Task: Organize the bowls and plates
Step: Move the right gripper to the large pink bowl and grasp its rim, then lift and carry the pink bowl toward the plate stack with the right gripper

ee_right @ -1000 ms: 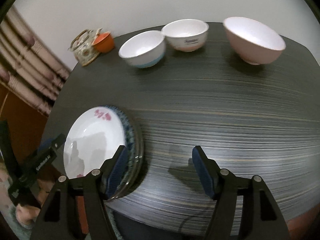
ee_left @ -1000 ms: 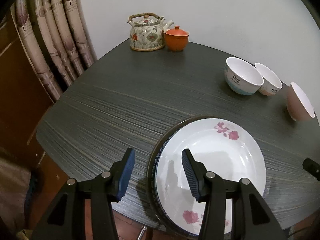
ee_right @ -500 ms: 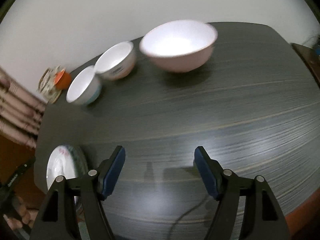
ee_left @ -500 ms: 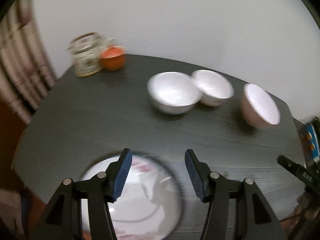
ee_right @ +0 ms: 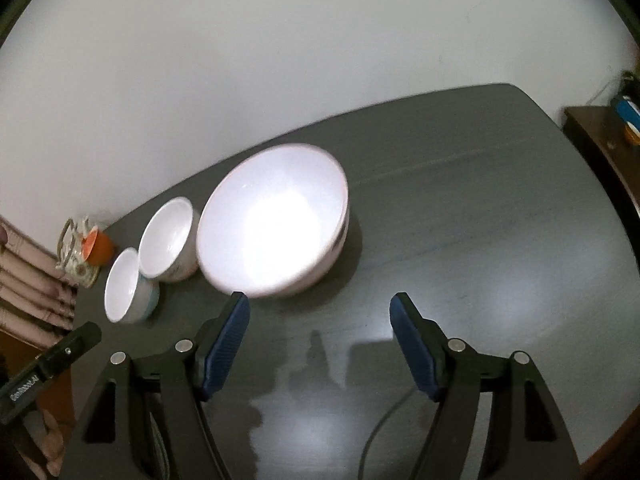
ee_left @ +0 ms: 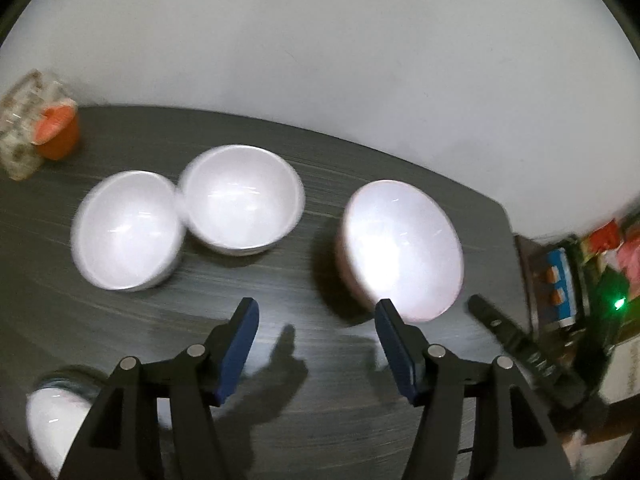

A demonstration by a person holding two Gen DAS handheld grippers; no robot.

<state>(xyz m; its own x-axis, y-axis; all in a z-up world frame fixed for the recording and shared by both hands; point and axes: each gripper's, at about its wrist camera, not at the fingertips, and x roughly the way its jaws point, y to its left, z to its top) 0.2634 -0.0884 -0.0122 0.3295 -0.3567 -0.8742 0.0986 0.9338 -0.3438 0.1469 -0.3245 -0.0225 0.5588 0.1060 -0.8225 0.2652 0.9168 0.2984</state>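
Both claws hang over the dark table (ee_right: 480, 200) with nothing in them. My left gripper (ee_left: 316, 320) has its jaws apart and opening, bare tabletop between the blue pads; its right-hand pad sits just in front of the near rim of the big pink bowl (ee_left: 402, 256), and through the blur I cannot tell whether it touches. My right gripper (ee_right: 320, 312) stands wide too, only tabletop and shadows between its fingers, and its left-hand pad tip lies close under the same bowl's near edge, seen from the other side.

Three bowls stand in a row along the far part of the table. That pink bowl is the largest, upright, glaring white inside, nothing in it. Beside it, with a gap in my left view, is a smaller white bowl (ee_left: 242, 200), empty; in my right view it looks just beside or touching the pink one, and I cannot tell which. Next to that, rims touching or nearly so, is another white bowl with a pale blue lower band (ee_right: 128, 286), empty too.

Past the bowls, at the far left corner, a patterned teapot (ee_right: 74, 252) stands with an orange lidded cup (ee_right: 98, 244) against it.

My stack of plates (ee_left: 52, 416) shows only as a white blur at the near left edge, partly behind my left claw's frame. My right claw's black finger pokes into my left view at the lower right.
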